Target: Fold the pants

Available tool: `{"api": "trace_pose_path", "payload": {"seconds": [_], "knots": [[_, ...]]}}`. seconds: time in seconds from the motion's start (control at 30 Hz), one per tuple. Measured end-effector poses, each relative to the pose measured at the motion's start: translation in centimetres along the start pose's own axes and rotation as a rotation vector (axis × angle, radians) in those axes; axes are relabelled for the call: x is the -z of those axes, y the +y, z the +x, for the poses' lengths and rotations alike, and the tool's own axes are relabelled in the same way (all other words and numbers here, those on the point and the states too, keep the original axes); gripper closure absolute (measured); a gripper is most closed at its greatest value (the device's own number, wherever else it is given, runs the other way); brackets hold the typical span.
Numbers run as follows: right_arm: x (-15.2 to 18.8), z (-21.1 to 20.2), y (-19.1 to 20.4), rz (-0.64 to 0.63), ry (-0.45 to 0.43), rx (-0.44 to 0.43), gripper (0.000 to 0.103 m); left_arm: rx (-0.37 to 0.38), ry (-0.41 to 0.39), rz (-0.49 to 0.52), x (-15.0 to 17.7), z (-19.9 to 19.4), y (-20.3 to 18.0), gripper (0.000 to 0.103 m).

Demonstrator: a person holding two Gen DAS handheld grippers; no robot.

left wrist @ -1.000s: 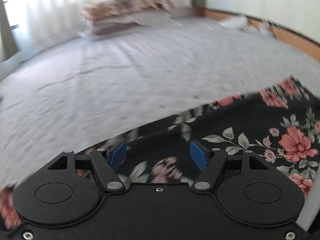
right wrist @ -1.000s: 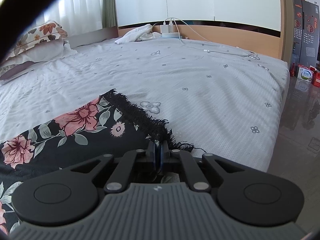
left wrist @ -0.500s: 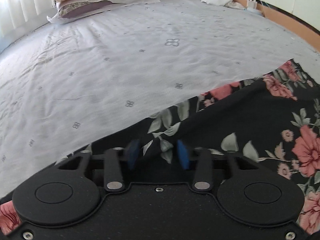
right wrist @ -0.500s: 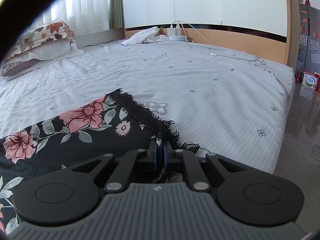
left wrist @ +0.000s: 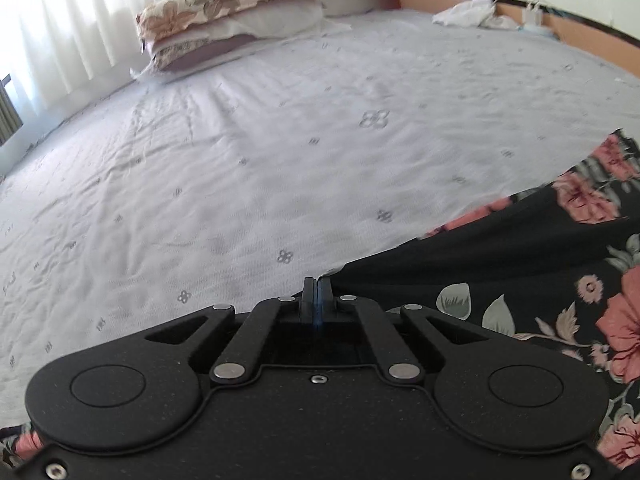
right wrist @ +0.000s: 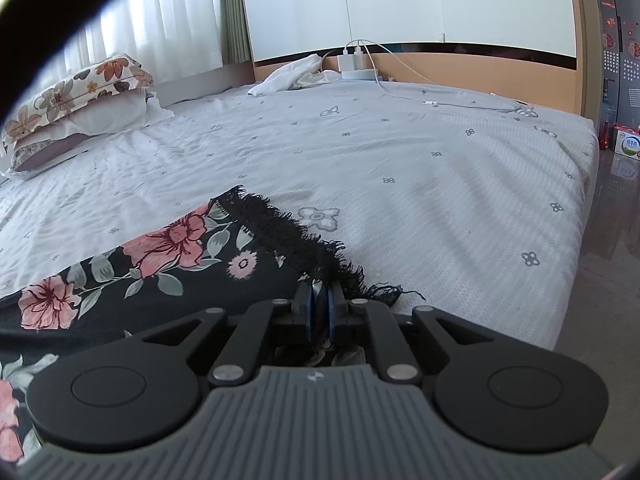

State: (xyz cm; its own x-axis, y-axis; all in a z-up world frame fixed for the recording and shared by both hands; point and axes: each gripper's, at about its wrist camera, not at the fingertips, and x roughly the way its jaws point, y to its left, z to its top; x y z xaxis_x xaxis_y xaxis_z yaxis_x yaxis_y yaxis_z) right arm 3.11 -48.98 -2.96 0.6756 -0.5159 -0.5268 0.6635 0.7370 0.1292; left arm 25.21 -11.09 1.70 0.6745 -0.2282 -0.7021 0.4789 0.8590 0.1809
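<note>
The pants are black with pink flowers and grey leaves and lie flat on the grey bedsheet. In the left wrist view they fill the lower right, and my left gripper is shut on their upper edge. In the right wrist view the pants spread to the left, with a black fringed hem running toward the fingers. My right gripper is shut on the pants at that hem's near end.
Floral pillows are stacked at the head of the bed by the curtains. A white cloth, chargers and cables lie along the wooden bed frame. The bed's right edge drops to the floor, where boxes stand.
My left gripper closed from wide open onto the pants' edge, and its view tilted up over the bed. My right gripper stayed shut on the hem and barely moved.
</note>
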Motion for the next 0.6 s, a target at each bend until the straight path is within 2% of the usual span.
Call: {"api": "trace_pose_path", "payload": {"seconds": [0.23, 0.33, 0.37, 0.4, 0.43, 0.47, 0.5, 0.6], "knots": [[-0.1, 0.1, 0.2, -0.011, 0.0, 0.011, 0.086, -0.032, 0.0, -0.028, 0.3, 2.0, -0.2, 0.101], [-0.1, 0.0, 0.3, -0.015, -0.003, 0.02, 0.083, -0.041, 0.003, -0.036, 0.0, 1.5, -0.3, 0.092], [-0.2, -0.2, 0.3, -0.015, -0.01, 0.023, 0.079, -0.033, 0.003, -0.047, -0.1, 1.1, -0.2, 0.084], [-0.1, -0.9, 0.3, -0.002, -0.037, 0.014, 0.065, -0.03, 0.0, -0.061, -0.1, 0.7, -0.1, 0.076], [-0.1, -0.9, 0.3, -0.002, -0.037, 0.014, 0.05, -0.027, -0.008, -0.079, -0.1, 0.1, 0.1, 0.057], [-0.1, -1.4, 0.3, 0.008, -0.05, 0.002, 0.042, -0.023, -0.02, -0.098, -0.1, -0.5, 0.3, 0.046], [-0.2, -2.0, 0.3, 0.016, -0.066, -0.01, 0.033, -0.013, -0.034, -0.116, -0.1, -1.3, 0.5, 0.045], [-0.4, -4.4, 1.1, 0.012, -0.109, -0.08, 0.033, 0.013, -0.054, -0.146, 0.3, -4.0, 0.7, 0.041]]}}
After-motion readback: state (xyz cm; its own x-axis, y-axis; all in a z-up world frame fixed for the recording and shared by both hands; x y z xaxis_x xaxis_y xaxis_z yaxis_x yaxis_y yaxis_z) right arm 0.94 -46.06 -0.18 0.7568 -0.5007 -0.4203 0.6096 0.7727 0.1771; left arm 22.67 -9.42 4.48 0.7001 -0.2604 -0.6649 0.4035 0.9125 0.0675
